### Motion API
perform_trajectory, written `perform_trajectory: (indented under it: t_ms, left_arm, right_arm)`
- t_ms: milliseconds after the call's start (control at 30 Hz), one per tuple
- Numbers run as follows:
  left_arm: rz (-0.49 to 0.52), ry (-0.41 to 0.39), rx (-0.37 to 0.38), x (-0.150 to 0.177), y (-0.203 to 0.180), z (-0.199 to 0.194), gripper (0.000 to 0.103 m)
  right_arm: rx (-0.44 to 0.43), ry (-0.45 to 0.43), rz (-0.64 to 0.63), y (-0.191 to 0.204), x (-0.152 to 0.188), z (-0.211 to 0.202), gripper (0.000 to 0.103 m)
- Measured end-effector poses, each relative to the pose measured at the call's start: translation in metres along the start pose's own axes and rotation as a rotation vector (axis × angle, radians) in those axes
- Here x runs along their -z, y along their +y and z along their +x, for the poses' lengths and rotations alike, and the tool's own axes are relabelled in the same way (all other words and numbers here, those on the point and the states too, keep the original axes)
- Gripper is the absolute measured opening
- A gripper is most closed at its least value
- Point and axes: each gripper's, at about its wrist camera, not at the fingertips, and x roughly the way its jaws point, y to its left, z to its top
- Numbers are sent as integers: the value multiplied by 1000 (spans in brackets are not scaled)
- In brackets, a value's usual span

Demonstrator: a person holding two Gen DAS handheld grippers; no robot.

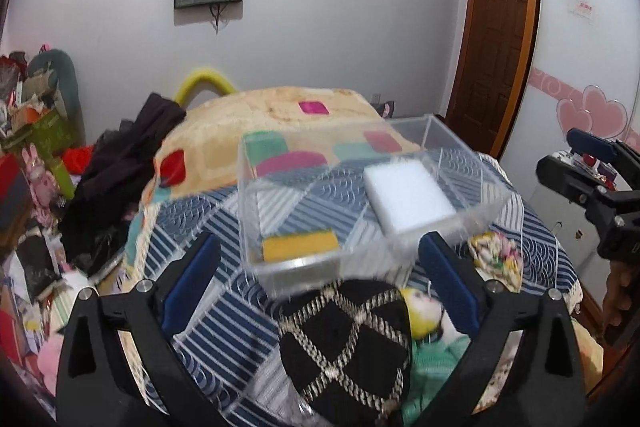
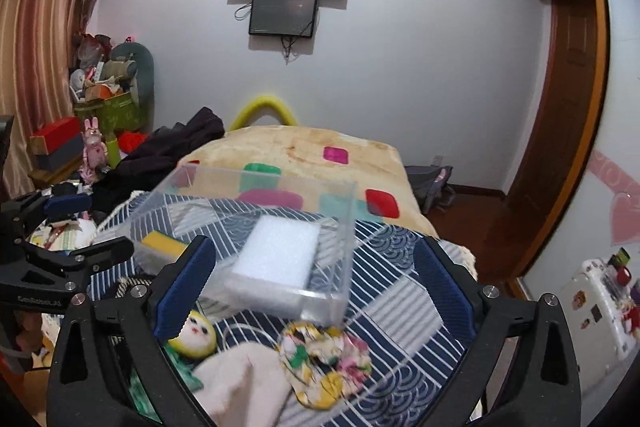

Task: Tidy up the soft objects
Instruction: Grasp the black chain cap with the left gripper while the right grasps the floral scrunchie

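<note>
A clear plastic box (image 1: 256,259) (image 2: 344,227) stands on the blue patterned bed cover. Inside lie a white sponge (image 1: 404,199) (image 2: 280,251) and a yellow sponge (image 1: 300,245) (image 2: 162,243). Near me lie a black cloth with a beige lattice (image 1: 344,343), a doll with a yellow head and green dress (image 1: 424,319) (image 2: 194,333), a floral scrunchie (image 1: 496,255) (image 2: 324,363) and a pale pink cloth (image 2: 244,379). My left gripper (image 1: 320,283) is open and empty above the black cloth. My right gripper (image 2: 316,287) is open and empty above the scrunchie and box corner.
A beige blanket with coloured squares (image 1: 280,111) (image 2: 320,147) covers the far bed. Dark clothes (image 1: 120,163) (image 2: 168,151) are heaped at left. Clutter and boxes (image 2: 60,143) fill the left floor. A wooden door (image 1: 496,39) stands at right.
</note>
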Motion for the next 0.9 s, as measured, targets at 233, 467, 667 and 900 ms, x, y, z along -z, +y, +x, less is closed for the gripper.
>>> perform_trajectory:
  t_ms: [233, 467, 667, 900]
  left_arm:
    - [-65, 78, 48, 32, 0, 9, 100]
    - [-64, 131, 88, 54, -13, 18, 100]
    - [-42, 131, 64, 61, -18, 25, 100]
    - [-44, 129, 73, 62, -15, 26, 69]
  right_arm:
    - [26, 73, 19, -3, 30, 8, 101]
    - [20, 192, 96, -11, 58, 36, 101]
    - [59, 253, 139, -22, 71, 51, 101]
    - [14, 302, 230, -35, 84, 56, 86]
